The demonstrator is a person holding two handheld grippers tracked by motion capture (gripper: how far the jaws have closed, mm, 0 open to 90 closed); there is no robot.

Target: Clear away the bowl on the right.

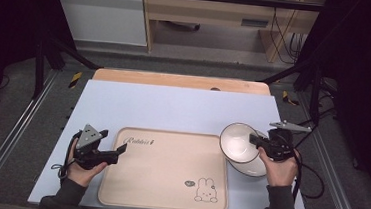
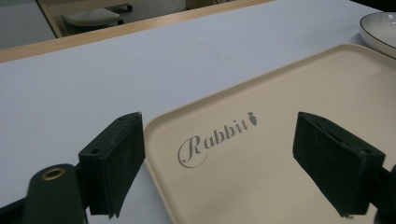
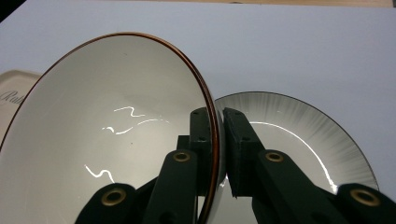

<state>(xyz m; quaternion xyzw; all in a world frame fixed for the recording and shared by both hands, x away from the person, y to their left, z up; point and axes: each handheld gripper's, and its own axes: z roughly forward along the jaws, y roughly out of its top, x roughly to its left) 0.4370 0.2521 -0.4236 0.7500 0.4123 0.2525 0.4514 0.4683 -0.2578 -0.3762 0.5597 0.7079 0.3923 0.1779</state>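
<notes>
A white bowl [image 1: 238,140] with a thin brown rim [image 3: 116,130] hangs tilted, its rim pinched between the jaws of my right gripper [image 1: 257,141] [image 3: 217,140], which is shut on it. Just under the bowl a white plate [image 1: 249,169] [image 3: 299,135] with a dark edge and grey streaks lies on the table. A beige tray [image 1: 162,178] [image 2: 280,154] with "Rabbit" lettering and a bunny drawing lies at the centre. My left gripper [image 1: 119,150] [image 2: 224,168] stands open at the tray's left edge, with nothing between its jaws.
The pale blue table top [image 1: 173,108] stretches behind the tray. Black frame posts [image 1: 39,58] stand at both sides, and a wooden strip [image 1: 180,80] runs along the table's far edge. In the left gripper view, the plate's rim [image 2: 379,29] shows at the top right.
</notes>
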